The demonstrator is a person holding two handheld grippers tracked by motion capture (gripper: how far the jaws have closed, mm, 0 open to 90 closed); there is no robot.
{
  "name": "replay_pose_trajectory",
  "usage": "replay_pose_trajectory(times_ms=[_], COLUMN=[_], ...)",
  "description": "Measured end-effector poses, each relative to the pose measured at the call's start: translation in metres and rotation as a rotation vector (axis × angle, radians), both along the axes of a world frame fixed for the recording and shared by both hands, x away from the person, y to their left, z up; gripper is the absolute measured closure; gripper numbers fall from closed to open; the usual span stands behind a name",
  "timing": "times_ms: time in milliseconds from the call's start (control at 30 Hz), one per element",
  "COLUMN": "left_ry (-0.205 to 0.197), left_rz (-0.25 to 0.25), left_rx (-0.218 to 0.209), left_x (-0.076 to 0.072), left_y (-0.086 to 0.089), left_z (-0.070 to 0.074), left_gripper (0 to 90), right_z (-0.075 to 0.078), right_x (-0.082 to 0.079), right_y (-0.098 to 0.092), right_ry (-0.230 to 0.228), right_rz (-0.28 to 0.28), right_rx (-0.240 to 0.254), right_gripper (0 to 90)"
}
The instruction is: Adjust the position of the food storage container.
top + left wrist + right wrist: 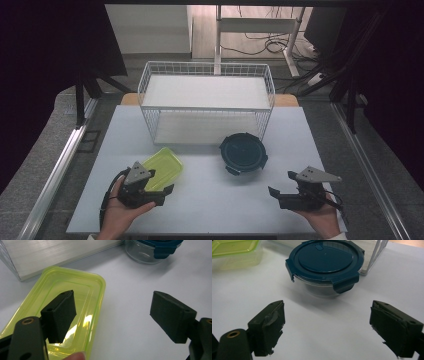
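Both grippers spread, nothing held.
Left gripper (pixel 159 186) straddles the green container's (pixel 163 168) edge, apparently for pickup; right gripper (pixel 281 184) faces the blue-lidded jar (pixel 243 152) on the desk (pixel 210 210).

Yellow-green rectangular container (pixel 162 167), lid on, flat, just front-left of wire basket (pixel 206 100). Round glass container (pixel 243 152), dark blue clip lid, upright, front-right of basket; looks empty.
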State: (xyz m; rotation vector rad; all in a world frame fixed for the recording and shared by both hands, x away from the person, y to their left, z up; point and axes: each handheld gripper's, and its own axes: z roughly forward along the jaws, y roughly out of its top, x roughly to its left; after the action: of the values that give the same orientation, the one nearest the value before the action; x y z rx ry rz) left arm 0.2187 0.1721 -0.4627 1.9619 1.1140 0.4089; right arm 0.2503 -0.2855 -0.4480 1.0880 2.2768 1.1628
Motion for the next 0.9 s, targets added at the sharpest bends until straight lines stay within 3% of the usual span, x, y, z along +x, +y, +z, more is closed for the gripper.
replay_pose_trajectory(times_ms=[500, 900], left_ry=[0.014, 0.019], left_rz=[0.013, -0.008], left_rx=[-0.038, -0.036], left_x=[0.004, 0.003], left_y=[0.012, 0.012], left_z=[0.007, 0.011], left_gripper=[20.6, 20.7], right_z=[0.002, 0.0], right_x=[0.0, 0.003], right_y=[-0.001, 0.002], right_ry=[0.02, 0.029], right_rz=[0.023, 0.037], right_rx=[0.026, 0.0], right_gripper=[17.9, 19.9])
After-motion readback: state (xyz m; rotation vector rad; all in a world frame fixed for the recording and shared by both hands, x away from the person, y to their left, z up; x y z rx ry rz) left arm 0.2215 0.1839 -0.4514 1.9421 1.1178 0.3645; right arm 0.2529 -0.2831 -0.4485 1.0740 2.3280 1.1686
